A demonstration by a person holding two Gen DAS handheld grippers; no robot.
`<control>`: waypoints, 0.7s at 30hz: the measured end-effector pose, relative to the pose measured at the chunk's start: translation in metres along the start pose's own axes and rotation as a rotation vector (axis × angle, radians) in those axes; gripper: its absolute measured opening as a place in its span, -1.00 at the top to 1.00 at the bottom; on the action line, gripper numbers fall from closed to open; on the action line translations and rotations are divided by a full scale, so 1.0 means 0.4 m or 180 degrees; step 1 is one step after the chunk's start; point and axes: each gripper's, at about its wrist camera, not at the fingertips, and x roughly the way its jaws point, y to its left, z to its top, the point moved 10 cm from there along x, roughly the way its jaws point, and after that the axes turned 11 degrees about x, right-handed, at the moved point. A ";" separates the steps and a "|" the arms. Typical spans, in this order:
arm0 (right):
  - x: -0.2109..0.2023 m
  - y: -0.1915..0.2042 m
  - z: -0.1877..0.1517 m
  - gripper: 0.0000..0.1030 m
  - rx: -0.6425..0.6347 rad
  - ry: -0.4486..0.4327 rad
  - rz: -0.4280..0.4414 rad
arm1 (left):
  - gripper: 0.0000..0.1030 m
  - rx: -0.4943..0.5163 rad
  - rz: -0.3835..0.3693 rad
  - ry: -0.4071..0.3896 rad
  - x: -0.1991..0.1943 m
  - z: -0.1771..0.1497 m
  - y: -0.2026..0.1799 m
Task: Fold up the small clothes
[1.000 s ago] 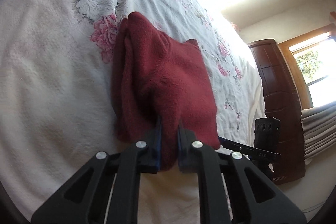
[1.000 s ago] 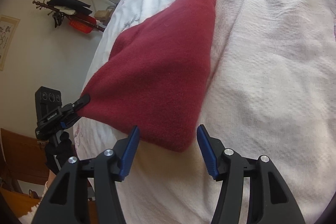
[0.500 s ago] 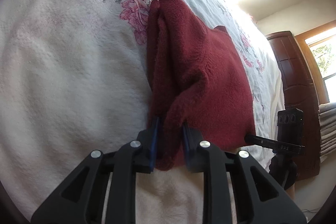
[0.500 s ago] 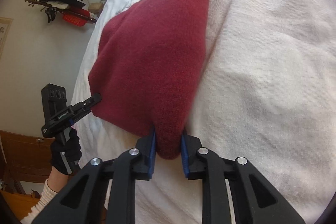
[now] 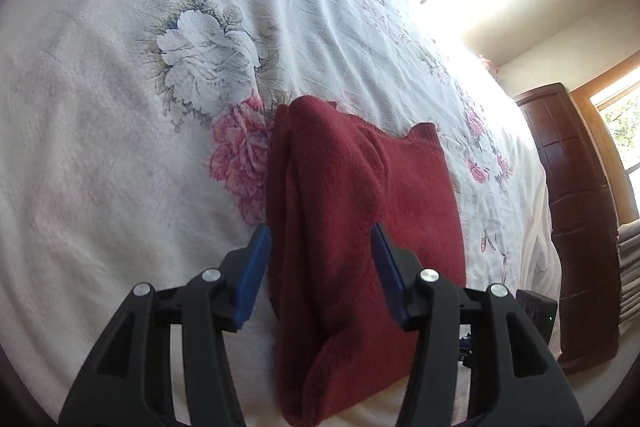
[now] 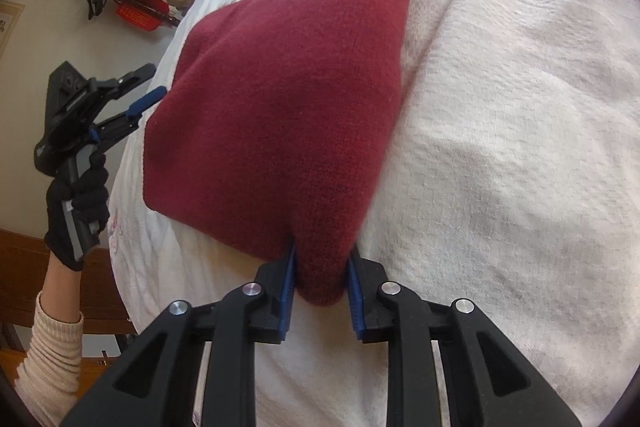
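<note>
Between the spread fingers of the left gripper (image 5: 320,267) lies the folded edge of a dark red sweater (image 5: 352,227) — the jaws stand wide, one blue pad on each side of the thick fold, neither pressing it. Ahead of the fingertips the sweater stretches flat over a white bedspread (image 5: 120,107) printed with pale and pink flowers; a pink bloom sits just left of the cloth's far corner. To the right of the fingers, past the bed's edge, stands a dark wooden cabinet (image 5: 576,227).

In the right wrist view, the right gripper (image 6: 320,279) has its fingers narrow, clamped on a bunched corner of the sweater (image 6: 288,107), which fans out ahead of the pads to a ribbed hem at the far end. Off to the left of these fingers the left gripper (image 6: 140,91) shows from the side, jaws parted beside the sweater's edge, held by a black-gloved hand (image 6: 76,215) with a cream sleeve (image 6: 48,363) below.
</note>
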 end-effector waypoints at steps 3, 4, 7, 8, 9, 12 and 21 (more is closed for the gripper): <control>0.004 -0.003 -0.004 0.53 -0.0014 -0.0003 0.0014 | 0.05 -0.0058 0.0022 -0.0022 0.046 0.058 0.008; 0.004 -0.002 -0.003 0.52 -0.0029 -0.0003 0.0009 | 0.33 -0.0066 -0.0007 -0.0012 0.060 0.074 0.004; 0.000 -0.004 -0.006 0.52 -0.0100 -0.0017 -0.0024 | 0.85 -0.0016 -0.0178 -0.0152 0.066 0.119 -0.040; 0.000 -0.002 -0.006 0.52 -0.0114 -0.0024 -0.0033 | 0.85 0.0110 -0.0168 -0.0234 0.056 0.134 -0.059; 0.005 0.009 -0.010 0.52 -0.0123 -0.0033 -0.0040 | 0.85 0.0233 -0.0131 -0.0289 0.051 0.144 -0.074; 0.009 0.015 -0.010 0.51 -0.0143 -0.0047 -0.0043 | 0.86 0.0272 0.0238 -0.0154 0.088 0.147 -0.017; 0.005 0.023 -0.005 0.40 -0.0148 0.0004 -0.0095 | 0.28 0.0127 0.0260 0.0108 0.064 0.078 0.049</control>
